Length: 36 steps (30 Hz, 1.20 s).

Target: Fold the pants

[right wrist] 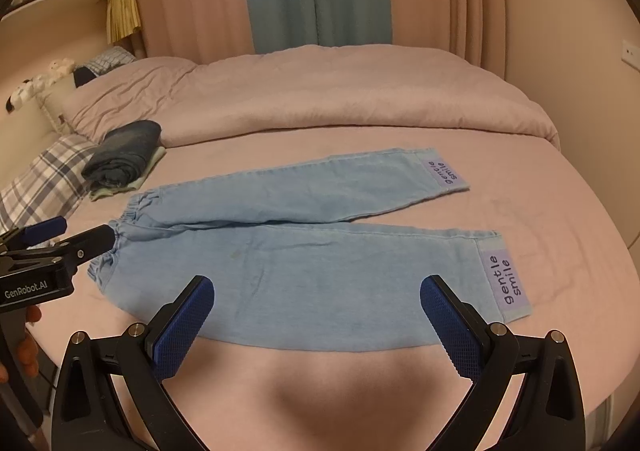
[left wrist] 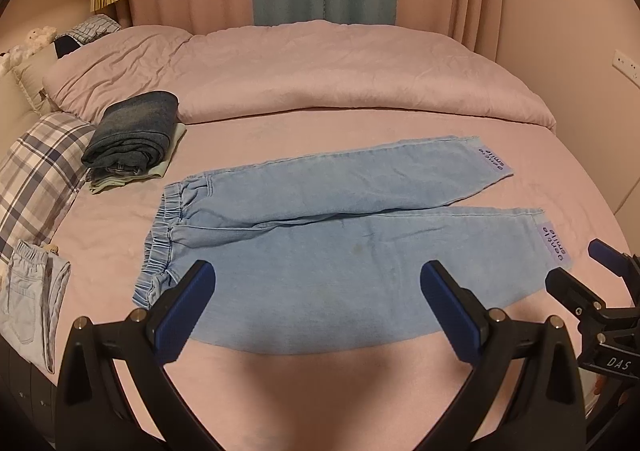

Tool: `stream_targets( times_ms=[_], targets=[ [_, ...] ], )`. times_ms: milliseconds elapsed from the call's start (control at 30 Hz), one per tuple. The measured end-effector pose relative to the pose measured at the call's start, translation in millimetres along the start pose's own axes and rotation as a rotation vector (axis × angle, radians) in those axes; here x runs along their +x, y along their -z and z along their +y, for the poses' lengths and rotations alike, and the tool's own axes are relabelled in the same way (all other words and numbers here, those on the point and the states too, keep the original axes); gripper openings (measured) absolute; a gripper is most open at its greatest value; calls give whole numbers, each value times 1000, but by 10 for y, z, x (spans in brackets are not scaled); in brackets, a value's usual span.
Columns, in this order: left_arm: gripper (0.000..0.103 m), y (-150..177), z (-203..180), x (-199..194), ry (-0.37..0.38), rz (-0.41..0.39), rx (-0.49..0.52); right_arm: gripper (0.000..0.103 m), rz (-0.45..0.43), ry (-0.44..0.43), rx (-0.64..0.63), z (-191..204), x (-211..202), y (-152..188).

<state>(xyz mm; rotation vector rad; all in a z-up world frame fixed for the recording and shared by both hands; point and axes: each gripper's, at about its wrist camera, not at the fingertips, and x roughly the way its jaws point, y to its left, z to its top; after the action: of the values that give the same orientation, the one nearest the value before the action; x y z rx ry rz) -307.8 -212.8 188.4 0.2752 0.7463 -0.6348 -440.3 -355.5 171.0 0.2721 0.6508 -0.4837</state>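
Light blue denim pants [left wrist: 320, 247] lie flat on the pink bed, elastic waistband [left wrist: 164, 227] at left, both legs running right, each with a purple "gentle smile" cuff label [left wrist: 554, 243]. They also show in the right wrist view [right wrist: 288, 267]. My left gripper [left wrist: 318, 315] is open and empty, over the near leg's front edge by the waist end. My right gripper [right wrist: 316, 323] is open and empty, over the near leg's front edge toward the cuff [right wrist: 506, 285]. The right gripper shows at the left view's right edge [left wrist: 580, 275], the left gripper at the right view's left edge [right wrist: 76, 237].
A folded stack of dark denim [left wrist: 132, 131] lies at the back left beside a plaid pillow [left wrist: 36, 175]. Another pale pair of jeans [left wrist: 28, 291] hangs off the left bed edge. A rumpled pink duvet [left wrist: 320, 75] lies across the back, curtains behind.
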Motion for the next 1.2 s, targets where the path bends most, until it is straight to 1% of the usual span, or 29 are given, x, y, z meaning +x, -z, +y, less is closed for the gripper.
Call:
stream_targets(
  times_ms=[533, 1200],
  targets=[
    [103, 30, -25, 44, 12, 20, 8, 102, 7, 4, 2, -1, 21, 6],
    [103, 23, -52, 66, 12, 23, 9, 102, 11, 8, 1, -24, 40, 20]
  ],
)
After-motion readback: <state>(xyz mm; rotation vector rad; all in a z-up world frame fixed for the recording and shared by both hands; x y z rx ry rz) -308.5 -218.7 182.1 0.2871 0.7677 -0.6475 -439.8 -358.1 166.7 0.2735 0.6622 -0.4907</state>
